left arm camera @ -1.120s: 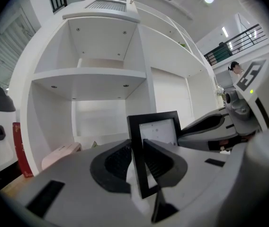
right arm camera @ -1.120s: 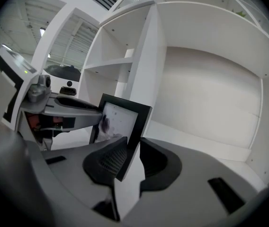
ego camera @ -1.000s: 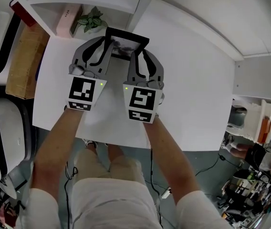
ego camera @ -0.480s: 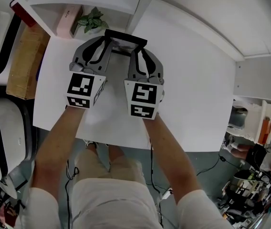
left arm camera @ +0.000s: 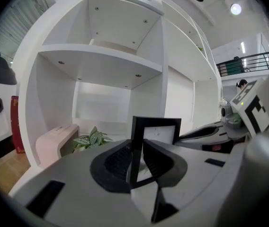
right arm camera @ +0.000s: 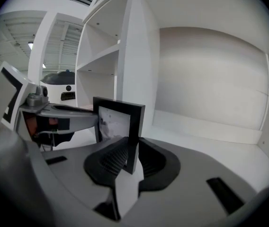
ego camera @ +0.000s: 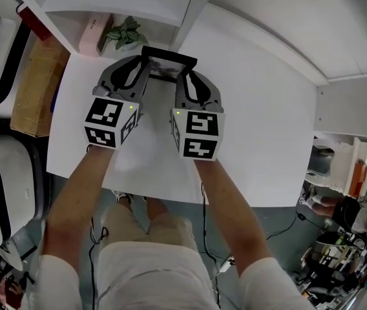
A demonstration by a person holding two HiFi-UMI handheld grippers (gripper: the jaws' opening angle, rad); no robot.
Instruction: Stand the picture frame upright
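The picture frame (left arm camera: 156,134) stood upright or close to it at the far edge of the counter (ego camera: 261,121), just in front of the white shelf unit (left arm camera: 101,60), with its width running left to right and its face turned toward the person. Both tongs reached it from the near side. The left tongs (left arm camera: 135,161) were closed down narrow on its left upright edge, and the right tongs (right arm camera: 130,159) were closed the same way on its right upright edge, so the frame was pinched between the two with neither hand clearly nearer than the other. The tongs' own bodies hid whether its bottom edge sat on the counter. I judged that the coming move turned on that bottom edge and on whatever prop the back carries, which no view showed: the frame had to bear on the counter, leaning slightly away, before either grip let go. Room was tight on the far left, where a small leafy plant (ego camera: 126,32) and a pink box (ego camera: 94,26) sat in the lowest shelf bay just behind and to the left of the frame. To the right and on the near side the counter lay open, which gave both hands a straight path to draw back toward the person.
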